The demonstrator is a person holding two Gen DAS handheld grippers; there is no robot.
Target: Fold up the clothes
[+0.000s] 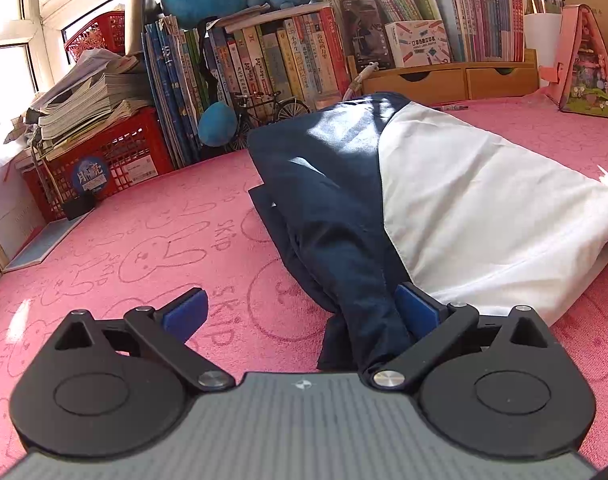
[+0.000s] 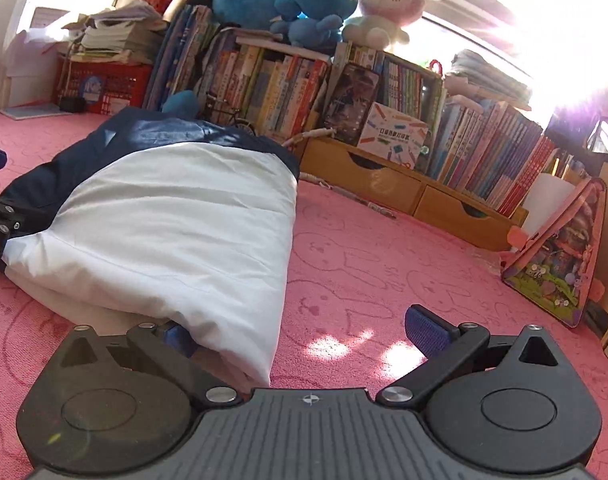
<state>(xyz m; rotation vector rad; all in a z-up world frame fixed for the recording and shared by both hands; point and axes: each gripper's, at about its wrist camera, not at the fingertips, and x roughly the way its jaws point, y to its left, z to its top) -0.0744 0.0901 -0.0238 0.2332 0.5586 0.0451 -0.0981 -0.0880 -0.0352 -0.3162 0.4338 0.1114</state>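
The pink rabbit-print cloth [image 1: 152, 248] is spread over the tabletop, and the books [image 2: 272, 88] are ranged along its far edge. The navy-and-white garment [image 1: 444, 200] is laid folded near the middle of the tabletop, its near end reaching toward the near edge.

The garment is judged light, soft and limp; its smooth fabric may slip, so several layers should be gathered at a folded edge or corner instead of a single ply.

The left gripper [image 1: 304, 312] is set at the near navy end with its fingers spread wide; cloth is draped against the right pad [image 1: 418, 312] but is not pinched. The right gripper [image 2: 304, 332] is set at the near white corner, fingers likewise wide; the left pad [image 2: 178, 338] is partly covered by cloth, and nothing is clamped.

The number of layers, the garment's underside and its type cannot be determined. The far right of the right wrist view is washed out by sunlight.
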